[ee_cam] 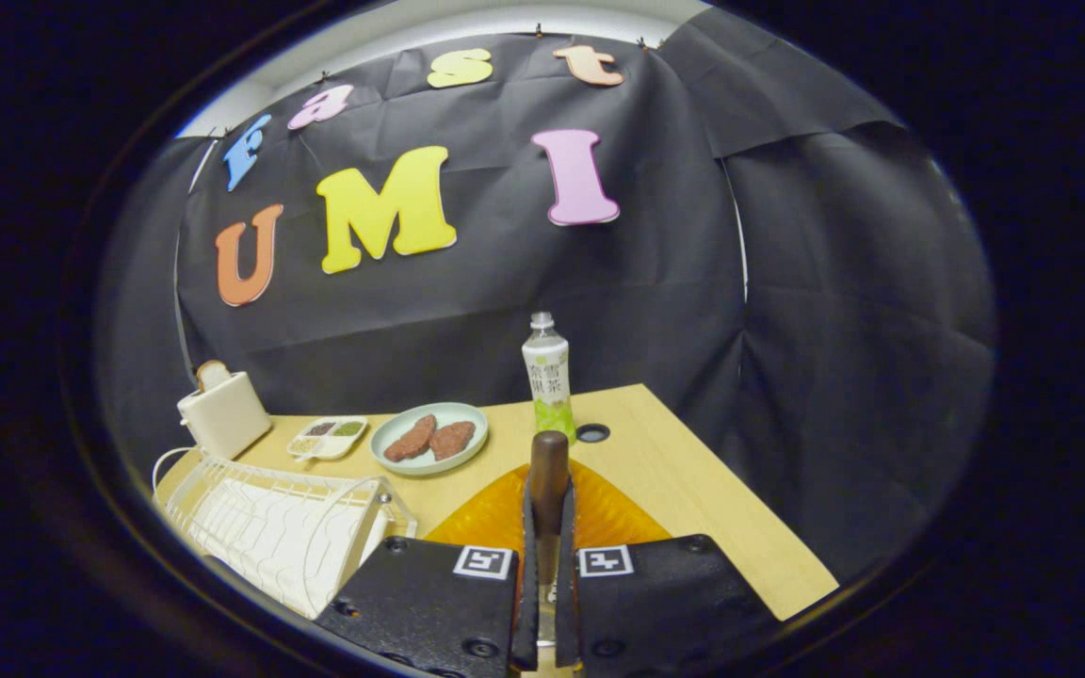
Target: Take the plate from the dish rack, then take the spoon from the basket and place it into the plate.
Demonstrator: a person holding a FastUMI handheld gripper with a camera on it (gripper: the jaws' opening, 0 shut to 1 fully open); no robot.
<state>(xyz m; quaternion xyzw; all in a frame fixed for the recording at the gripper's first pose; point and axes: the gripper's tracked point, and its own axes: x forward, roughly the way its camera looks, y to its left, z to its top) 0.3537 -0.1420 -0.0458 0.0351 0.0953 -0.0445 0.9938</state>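
Two fingers of the gripper (547, 565) are clenched on the brown handle of the spoon (548, 480), held just above the orange plate (613, 513) on the table (693, 471). I would lower it slowly to the plate's middle, then release.

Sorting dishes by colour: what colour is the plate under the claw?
Translucent orange plate, ribbed, in the gripper view; claw shut on the spoon.

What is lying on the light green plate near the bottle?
Two brown patties lie side by side on the light green plate. The plate surface beneath them is covered. The gripper is shut on the spoon handle.
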